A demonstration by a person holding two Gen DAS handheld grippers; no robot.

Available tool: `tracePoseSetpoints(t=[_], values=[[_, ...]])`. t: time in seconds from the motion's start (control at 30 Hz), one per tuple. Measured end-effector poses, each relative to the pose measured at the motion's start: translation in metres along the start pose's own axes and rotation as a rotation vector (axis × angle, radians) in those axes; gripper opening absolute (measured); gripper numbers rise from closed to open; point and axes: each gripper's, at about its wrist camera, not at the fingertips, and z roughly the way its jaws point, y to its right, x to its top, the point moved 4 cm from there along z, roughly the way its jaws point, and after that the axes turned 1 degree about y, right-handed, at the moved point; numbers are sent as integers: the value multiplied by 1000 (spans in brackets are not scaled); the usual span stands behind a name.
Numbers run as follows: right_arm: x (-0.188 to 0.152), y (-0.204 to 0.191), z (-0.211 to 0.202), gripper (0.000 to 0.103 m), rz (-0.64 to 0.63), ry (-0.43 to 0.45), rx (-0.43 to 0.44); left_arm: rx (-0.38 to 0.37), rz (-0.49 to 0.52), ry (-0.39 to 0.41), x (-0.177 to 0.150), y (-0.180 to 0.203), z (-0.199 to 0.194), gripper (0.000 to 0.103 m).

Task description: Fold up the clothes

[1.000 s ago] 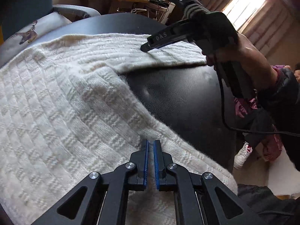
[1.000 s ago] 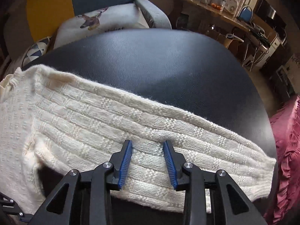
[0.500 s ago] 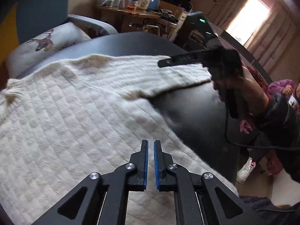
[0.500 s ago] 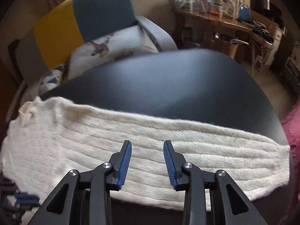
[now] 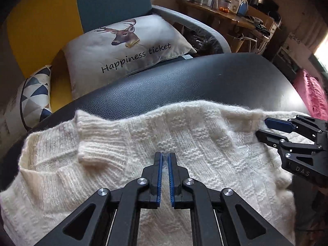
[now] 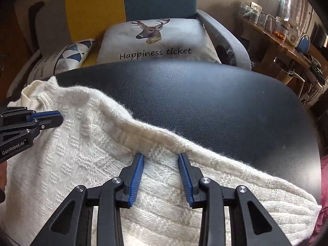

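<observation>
At the far left, the ribbed turtleneck collar [image 5: 90, 143] of the cream knit sweater [image 5: 184, 147] lies flat, its opening toward the left edge of the black leather-look surface [image 5: 205, 82]. The sweater covers the near half of that surface, while the far half is bare. Beyond it stand an armchair with a triangle-patterned cushion [image 5: 34, 94] and a deer-print pillow [image 5: 127, 45].

The left claw [image 5: 165, 164] hovers over the chest of the sweater, just right of the collar. Its blue pads are drawn together with only a thin slit between them, and no knit is caught in it.

Further right, the right claw [image 6: 161, 164] stands partly apart over the shoulder seam, close to the sweater's far edge. Wool shows in the gap, yet the pads [image 6: 137, 176] do not appear to press on it. From there a sleeve [image 6: 266, 201] runs out to the right along the near edge, its cuff at the surface's right side.

The fold seems barely begun. The sweater looks spread out and fairly smooth, which is the only part done. The sleeve is not yet laid across the body, and the other sleeve cannot be made out. Bringing in the sleeves and doubling the body over are probably all left to do.
</observation>
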Motion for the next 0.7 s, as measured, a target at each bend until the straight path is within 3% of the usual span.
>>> tracePoseSetpoints(t=[0.07, 0.17, 0.27, 0.33, 0.37, 0.43, 0.57, 0.7], values=[[-9, 33, -28, 34, 164, 83, 96, -3, -34, 15, 0, -2, -3, 7], [-60, 121, -74, 37, 554, 194, 256, -6, -61, 75, -1, -4, -20, 7], [-132, 213, -117, 37, 913, 301, 326, -124, -173, 148, -7, -15, -50, 20], [-181, 264, -139, 39, 1078, 369, 276, -147, -214, 179, -15, -21, -70, 31], [-201, 284, -144, 39, 1151, 379, 238, -159, -228, 186, -20, -23, -76, 31], [-232, 311, -145, 39, 1280, 401, 245, -168, -246, 188, -30, -25, -85, 32], [-241, 330, -134, 36, 1339, 417, 261, -154, -294, 152, -57, -31, -87, 32], [-222, 328, -126, 37, 1294, 408, 237, -132, -306, 105, -85, -33, -81, 34]])
